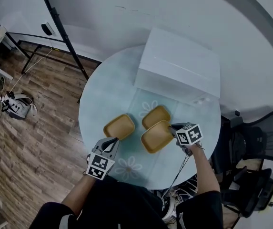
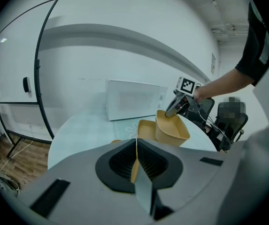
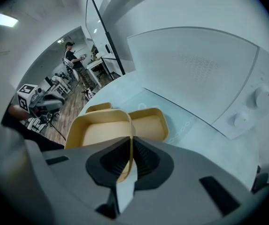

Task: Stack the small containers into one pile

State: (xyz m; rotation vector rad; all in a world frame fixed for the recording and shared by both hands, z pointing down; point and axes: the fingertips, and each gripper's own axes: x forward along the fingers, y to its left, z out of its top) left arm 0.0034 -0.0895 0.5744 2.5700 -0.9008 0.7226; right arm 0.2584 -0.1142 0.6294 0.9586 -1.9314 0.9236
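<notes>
- On the round worktop (image 1: 103, 94), a smooth pale blue-green top printed with white flowers, are three small containers and a white microwave (image 1: 179, 66).
- Each container is a shallow open tray, a rounded rectangle with thin walls and a matte mustard-yellow finish.
- The left container (image 1: 119, 126) rests flat near the person's edge of the worktop. In the head view its long axis runs from lower left to upper right, and its open side faces up.
- The far container (image 1: 156, 116) rests flat just in front of the microwave, with its long axis in roughly the same direction as the left container's.
- The lifted container (image 1: 156, 136) lies between the far container and the person, and its edge overlaps the far container's near rim in the head view.
- In the left gripper view the lifted container (image 2: 172, 129) is tilted. Its gripped end is the high end, and its opening faces up and toward the left tongs. Whether its low end touches the worktop cannot be told.
- The right tongs (image 1: 174, 129) are closed on the thin end wall of the lifted container. In the right gripper view the wall stands between the ribbed black pads (image 3: 143, 161).
- The left tongs (image 1: 111, 144) are closed narrow on the near wall of the left container. A thin yellow strip shows between the jaws in the left gripper view.
- The microwave is a plain box with two round knobs (image 3: 261, 97) at one end of its front.
- The floor (image 1: 36, 142) is brown wood plank.
</notes>
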